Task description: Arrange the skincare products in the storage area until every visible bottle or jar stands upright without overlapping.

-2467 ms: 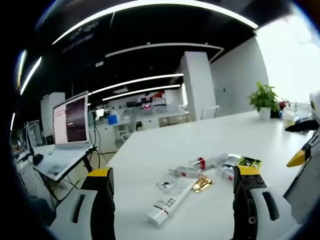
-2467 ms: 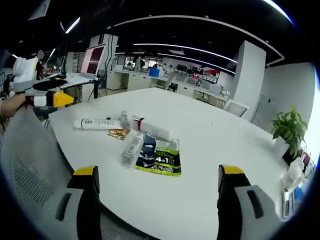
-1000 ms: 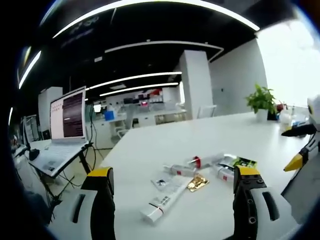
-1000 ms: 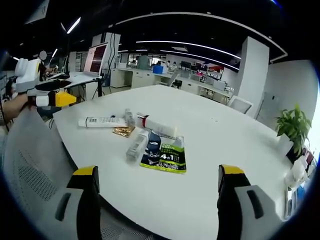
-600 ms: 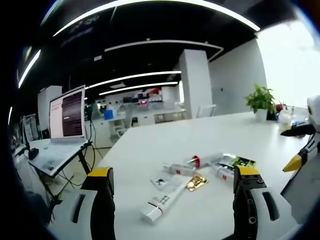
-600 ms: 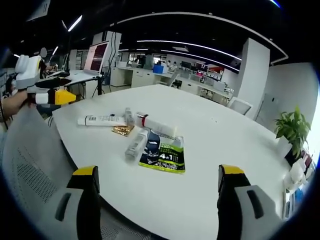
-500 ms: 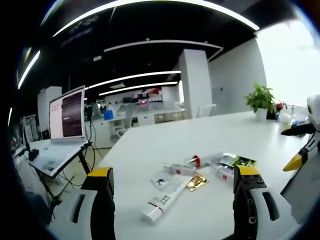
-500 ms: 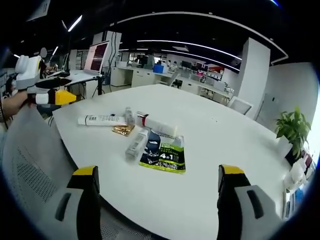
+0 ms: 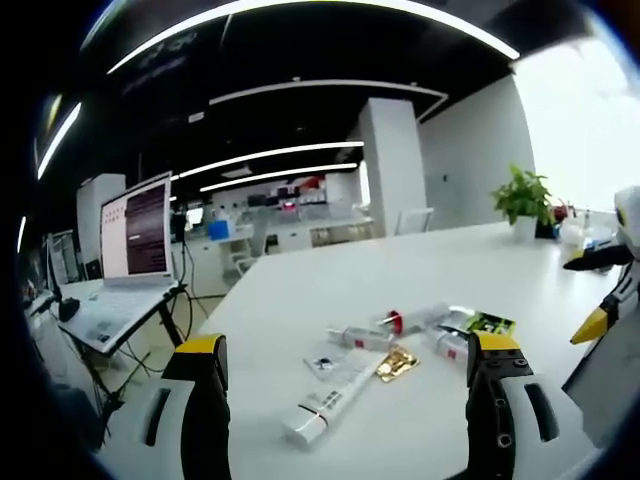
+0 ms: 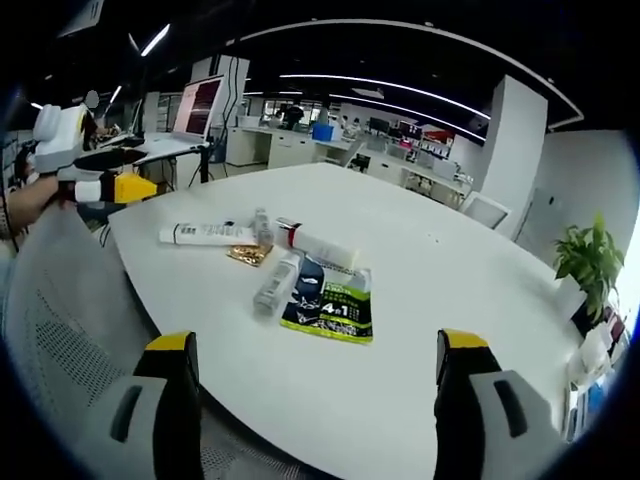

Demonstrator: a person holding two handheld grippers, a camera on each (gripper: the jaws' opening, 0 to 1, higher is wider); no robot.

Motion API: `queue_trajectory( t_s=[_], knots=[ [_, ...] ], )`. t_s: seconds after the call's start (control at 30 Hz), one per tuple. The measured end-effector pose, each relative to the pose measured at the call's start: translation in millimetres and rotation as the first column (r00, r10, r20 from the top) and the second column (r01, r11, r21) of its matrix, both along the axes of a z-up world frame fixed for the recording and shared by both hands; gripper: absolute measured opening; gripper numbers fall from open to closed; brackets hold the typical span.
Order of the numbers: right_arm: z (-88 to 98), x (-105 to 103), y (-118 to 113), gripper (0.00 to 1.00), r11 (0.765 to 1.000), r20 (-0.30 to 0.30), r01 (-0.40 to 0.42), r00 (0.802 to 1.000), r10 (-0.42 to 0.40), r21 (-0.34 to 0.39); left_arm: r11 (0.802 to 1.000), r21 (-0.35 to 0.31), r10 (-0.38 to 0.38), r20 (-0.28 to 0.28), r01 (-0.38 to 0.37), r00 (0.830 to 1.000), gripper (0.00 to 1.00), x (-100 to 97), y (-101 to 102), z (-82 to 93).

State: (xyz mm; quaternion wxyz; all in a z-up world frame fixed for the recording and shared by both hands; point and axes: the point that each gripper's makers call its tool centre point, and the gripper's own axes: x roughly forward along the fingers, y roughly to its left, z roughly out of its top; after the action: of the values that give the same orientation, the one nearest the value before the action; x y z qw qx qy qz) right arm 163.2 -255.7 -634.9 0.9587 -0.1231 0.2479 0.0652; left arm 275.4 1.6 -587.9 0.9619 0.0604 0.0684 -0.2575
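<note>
I am holding both tools above the near edge of the white table (image 10: 430,300), nothing touched yet. The skincare things are lying flat in a loose pile near the middle: a green packet (image 10: 327,309), a long white tube (image 9: 335,402), a red-collared tube (image 10: 318,246), a clear bottle (image 10: 274,284) and a small gold sachet (image 9: 398,364), several touching or overlapping. My left gripper (image 9: 345,410) and right gripper (image 10: 310,405) are both standing spread wide, empty. I am judging it best to start at the pile's outer edge, taking the clear bottle by its middle, so neighbours are not being dragged.
</note>
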Motion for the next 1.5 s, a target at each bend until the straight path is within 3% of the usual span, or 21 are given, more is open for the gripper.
queue_trajectory(
  t_s=[0.13, 0.33, 0.47, 0.67, 1.0, 1.2, 1.5],
  knots=[
    [7.3, 9.0, 6.2, 0.99, 0.999, 0.022, -0.026, 0.999, 0.025, 0.040, 1.000, 0.001, -0.009, -0.002, 0.009, 1.000, 0.97, -0.7, -1.2, -0.5],
    [10.6, 27.1, 9.3, 0.99, 0.993, -0.011, -0.110, 0.994, 0.110, -0.039, 1.000, -0.008, -0.004, 0.001, 0.004, 1.000, 0.97, -0.1, -0.1, 0.6],
    [13.3, 39.6, 9.7, 0.99, 0.987, -0.023, -0.154, 0.988, 0.153, -0.040, 1.000, -0.013, -0.008, 0.004, 0.008, 1.000, 0.97, -0.4, -0.3, 1.3],
    [17.8, 61.4, 8.6, 0.99, 0.961, -0.061, -0.246, 0.969, 0.240, -0.127, 1.000, -0.019, -0.011, 0.003, 0.011, 1.000, 0.97, -0.5, -0.2, 1.6],
    [18.1, 101.2, 9.0, 0.99, 0.915, -0.114, -0.351, 0.936, 0.334, -0.199, 1.000, -0.016, -0.017, 0.011, 0.018, 1.000, 0.97, -1.0, -1.0, 2.3],
    [17.9, 127.4, 11.1, 0.99, 0.906, -0.122, -0.393, 0.918, 0.376, -0.160, 1.000, -0.015, -0.014, 0.017, 0.014, 1.000, 0.97, -0.6, -0.7, 2.9],
    [12.5, 156.9, 10.0, 0.98, 0.875, -0.149, -0.448, 0.892, 0.426, -0.183, 1.000, -0.008, -0.009, 0.014, 0.009, 1.000, 0.97, 0.2, -0.3, 1.6]
  ],
)
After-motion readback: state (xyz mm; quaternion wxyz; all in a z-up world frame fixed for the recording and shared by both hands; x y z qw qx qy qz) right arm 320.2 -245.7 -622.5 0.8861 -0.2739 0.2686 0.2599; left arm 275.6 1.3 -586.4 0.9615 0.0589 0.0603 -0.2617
